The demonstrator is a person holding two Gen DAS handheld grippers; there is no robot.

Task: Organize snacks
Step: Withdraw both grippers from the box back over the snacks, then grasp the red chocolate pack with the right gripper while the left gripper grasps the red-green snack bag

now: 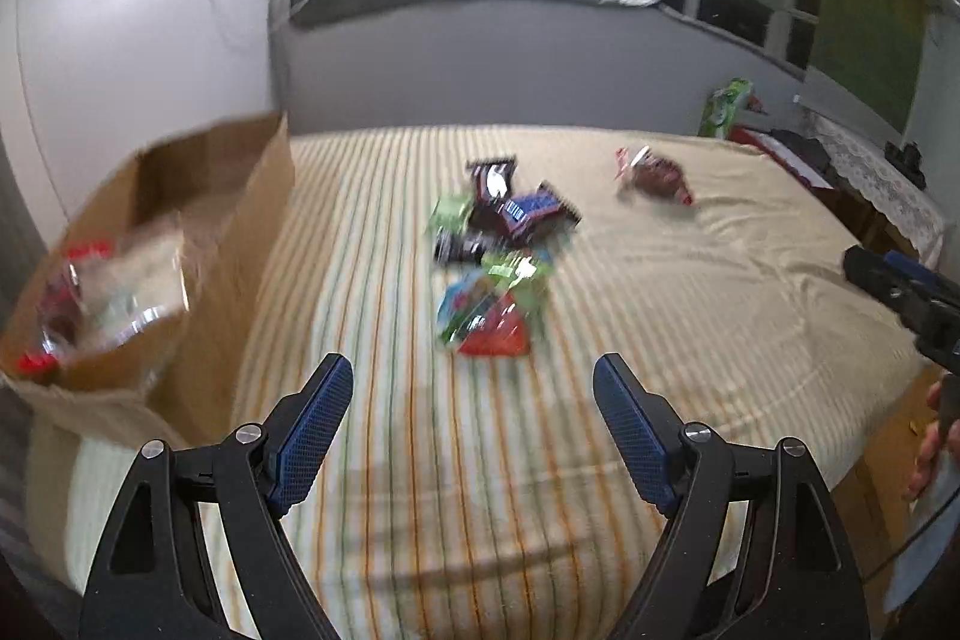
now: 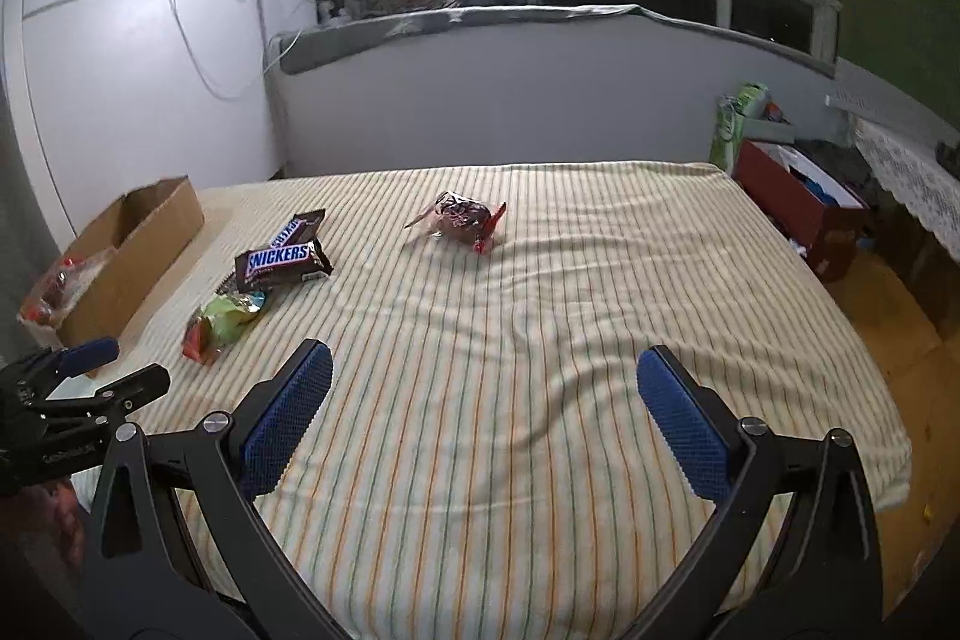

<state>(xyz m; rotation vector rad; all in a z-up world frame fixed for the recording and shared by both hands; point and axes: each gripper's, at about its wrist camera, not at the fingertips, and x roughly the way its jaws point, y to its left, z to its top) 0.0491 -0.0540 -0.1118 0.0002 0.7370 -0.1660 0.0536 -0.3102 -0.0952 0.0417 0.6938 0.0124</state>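
Both my left hand-held gripper [image 1: 474, 388] and right hand-held gripper [image 2: 483, 382] are spread and empty above the bed [image 2: 540, 340], so the piled Snickers bars [image 2: 282, 263] may slide when I pinch one for the cardboard box [image 2: 144, 232].

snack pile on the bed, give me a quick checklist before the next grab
1. Left gripper open and empty: ok.
2. Right gripper open and empty: ok.
3. Snack pile lies ahead of the left gripper, nothing between: ok.
4. Cardboard box open on top, room left beside the packet already inside: ok.
5. Lone brown snack lies apart from the pile, open to the right gripper: ok.
6. Which pile packets overlap: cannot tell, left view blurred.
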